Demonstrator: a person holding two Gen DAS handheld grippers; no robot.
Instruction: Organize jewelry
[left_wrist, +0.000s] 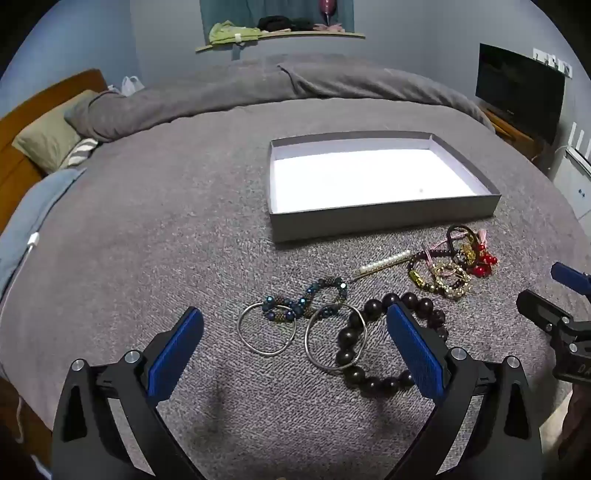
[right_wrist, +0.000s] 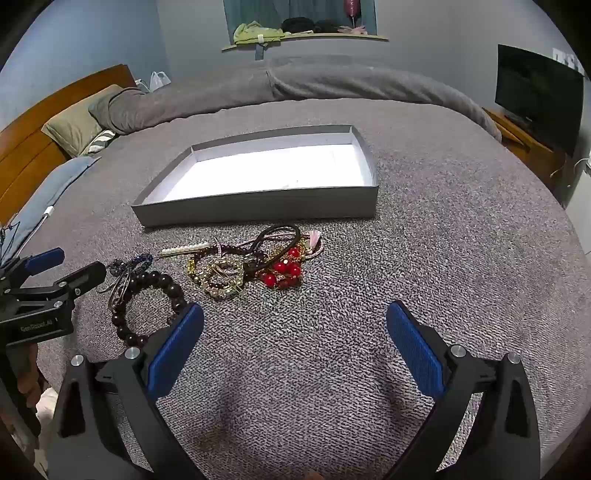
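Jewelry (left_wrist: 354, 310) lies heaped on the bed (left_wrist: 147, 221) before the empty box (left_wrist: 384, 218), awaiting sorting; left gripper (left_wrist: 295, 343) and right gripper (right_wrist: 295, 343) both spread wide, holding nothing

A: Where is the box (left_wrist: 384, 218)?
B: On the bed (left_wrist: 184, 229), behind the jewelry.

A: And the jewelry?
B: Two rings (left_wrist: 266, 328) lie left, the bead bracelet (left_wrist: 373, 347) right of them, overlapping one ring. The tangled pile (right_wrist: 255, 266) lies further right, just before the box's front wall.

A: Beyond?
B: Pillows (left_wrist: 48, 140) left, screen (left_wrist: 517, 88) right.
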